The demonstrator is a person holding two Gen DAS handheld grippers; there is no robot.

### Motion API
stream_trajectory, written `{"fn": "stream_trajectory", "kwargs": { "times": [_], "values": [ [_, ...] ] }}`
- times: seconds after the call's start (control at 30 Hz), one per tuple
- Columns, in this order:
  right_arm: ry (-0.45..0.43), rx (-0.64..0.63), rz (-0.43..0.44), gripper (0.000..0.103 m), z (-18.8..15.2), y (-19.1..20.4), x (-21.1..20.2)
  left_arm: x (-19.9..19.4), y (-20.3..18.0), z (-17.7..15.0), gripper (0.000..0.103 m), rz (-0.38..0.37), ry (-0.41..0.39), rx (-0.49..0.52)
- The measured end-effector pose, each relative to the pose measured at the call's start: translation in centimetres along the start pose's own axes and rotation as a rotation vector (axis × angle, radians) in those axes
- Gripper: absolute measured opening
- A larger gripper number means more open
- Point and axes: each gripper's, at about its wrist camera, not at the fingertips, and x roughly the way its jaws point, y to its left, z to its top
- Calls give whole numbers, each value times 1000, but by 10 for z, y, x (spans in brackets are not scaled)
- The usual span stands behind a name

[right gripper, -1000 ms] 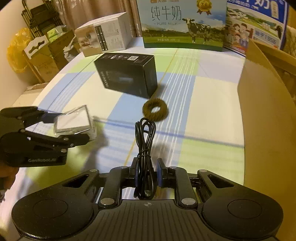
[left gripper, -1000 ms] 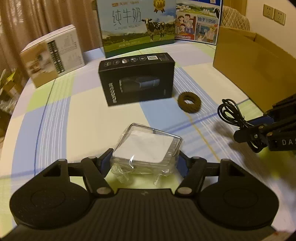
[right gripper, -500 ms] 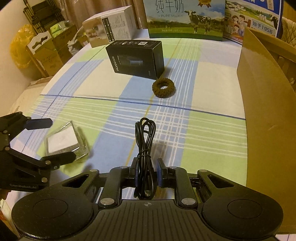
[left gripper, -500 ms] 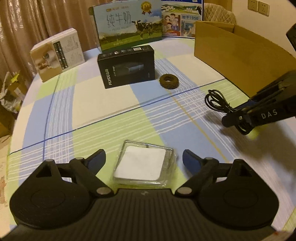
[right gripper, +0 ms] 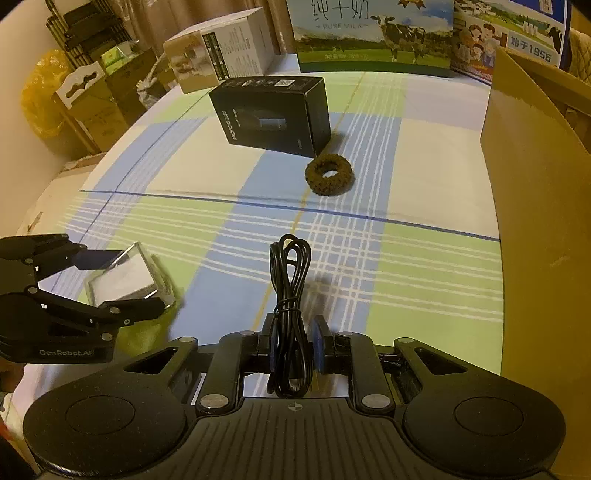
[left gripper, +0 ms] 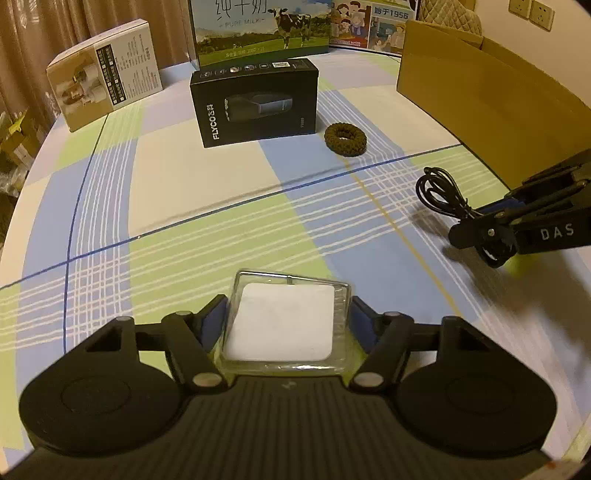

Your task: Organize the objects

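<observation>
My left gripper (left gripper: 288, 321) is shut on a clear plastic case (left gripper: 284, 325) with a white pad inside, low over the checked tablecloth; the case shows at the left of the right wrist view (right gripper: 125, 280). My right gripper (right gripper: 295, 347) is shut on a coiled black cable (right gripper: 290, 295), also seen at the right of the left wrist view (left gripper: 439, 192). A brown scrunchie (left gripper: 345, 139) lies beside a black FLYCO box (left gripper: 255, 101) mid-table.
An open cardboard box (right gripper: 535, 192) stands along the right side. Milk cartons (left gripper: 262, 29) and a white-and-tan box (left gripper: 103, 92) stand at the back. Shelves and cartons (right gripper: 85, 92) sit beyond the table's left edge.
My left gripper opened half a second ago with the case on the cloth, then closed on it again. The right gripper kept hold of the cable and shifted slightly.
</observation>
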Motion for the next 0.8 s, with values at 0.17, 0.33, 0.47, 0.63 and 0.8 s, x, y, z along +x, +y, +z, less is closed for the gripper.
{"fn": "stream_trajectory", "kwargs": {
  "times": [0.17,0.33,0.47,0.63,0.8],
  "values": [
    [-28,11,4,16,2,1,-6,-9,0,1,64,-11,-15,-48],
    [-72,31,17,16,4,3,-18,-24,-4,3,64,13,-44,-76],
    [-95,63,26,16,0,2,-27,-29,-11,9,64,54,-40,-76],
    [-133,92,25,16,-16,8,-48,-53,-20,7,64,62,-66,-144],
    [-158,97,24,15,-37,21,-75,-82,-37,-1,64,68,-81,-203]
  ]
}}
